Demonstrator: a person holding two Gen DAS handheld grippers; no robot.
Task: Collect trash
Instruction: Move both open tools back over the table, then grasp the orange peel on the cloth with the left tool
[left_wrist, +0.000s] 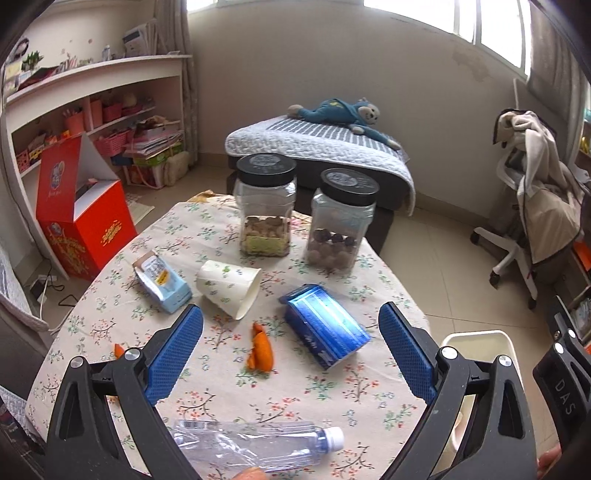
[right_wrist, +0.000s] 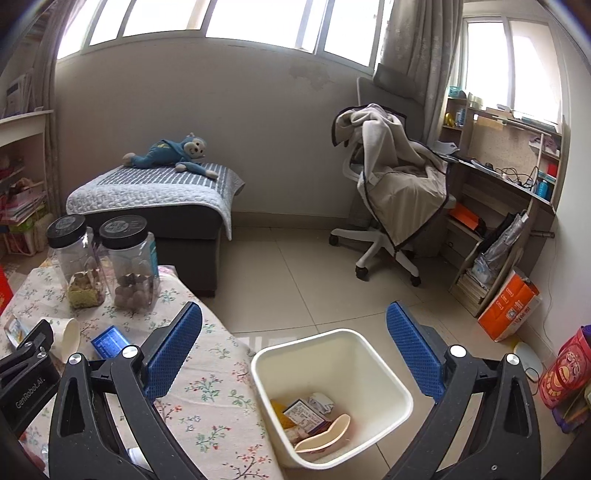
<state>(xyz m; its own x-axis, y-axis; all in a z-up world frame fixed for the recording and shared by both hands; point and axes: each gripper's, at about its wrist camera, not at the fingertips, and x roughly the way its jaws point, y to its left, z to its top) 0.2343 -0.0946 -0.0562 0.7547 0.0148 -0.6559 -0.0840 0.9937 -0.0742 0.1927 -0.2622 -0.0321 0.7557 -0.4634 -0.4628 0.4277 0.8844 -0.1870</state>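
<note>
Floral cloth covers the table (left_wrist: 332, 398), where the trash is scattered: a crushed plastic bottle (left_wrist: 258, 445) nearest, orange peel (left_wrist: 261, 350), a blue carton (left_wrist: 325, 325), a tipped paper cup (left_wrist: 231, 286). Light, springy and slippery handling is judged likely for the bottle; its crumpled middle is best pinched. The left gripper (left_wrist: 291, 317) and right gripper (right_wrist: 293, 321) are both spread and empty, the latter above the bin (right_wrist: 388, 373).
</note>
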